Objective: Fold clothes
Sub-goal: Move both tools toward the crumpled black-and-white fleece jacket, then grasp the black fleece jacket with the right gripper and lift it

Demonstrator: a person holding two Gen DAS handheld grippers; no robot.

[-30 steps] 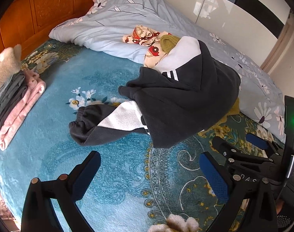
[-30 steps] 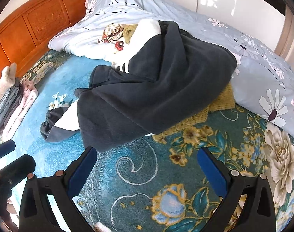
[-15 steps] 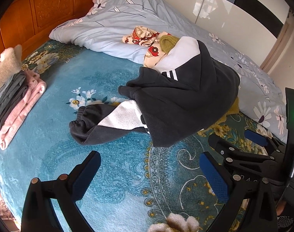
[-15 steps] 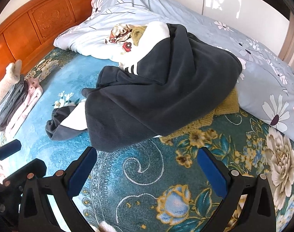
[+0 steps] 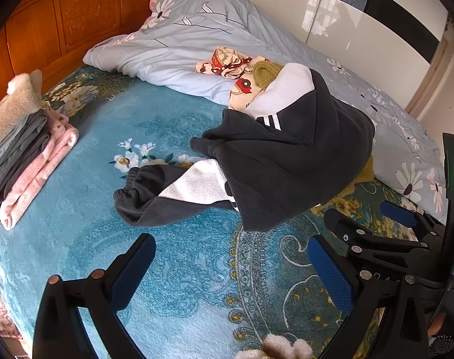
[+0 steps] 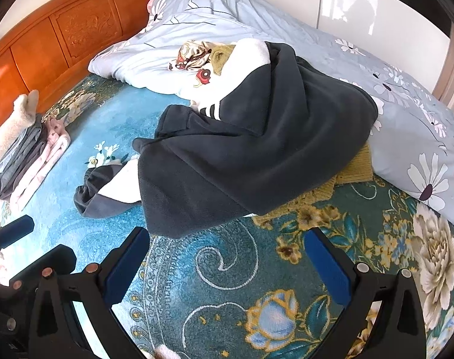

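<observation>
Quilt (image 5: 197,45) behind dark fleece garment (image 6: 256,149) — folded stack (image 5: 20,149) well apart.

Olive knit garment (image 6: 354,169) mostly buried under dark fleece garment (image 6: 256,155) (only edges show). Folded stack (image 5: 14,137) cut by left frame edge; patterned cloth (image 5: 232,65) print unreadable.

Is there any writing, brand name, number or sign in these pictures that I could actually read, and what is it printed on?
"D A" and the start of a third letter: pale letters on the black body of the right gripper, seen from the left wrist camera; the rest is hidden, so no full word reads.
Dark garment: three white stripes only, no brand name readable.
Patterned cloth on the quilt: red and cream figures, no legible words.
Nothing else carries text.
</observation>
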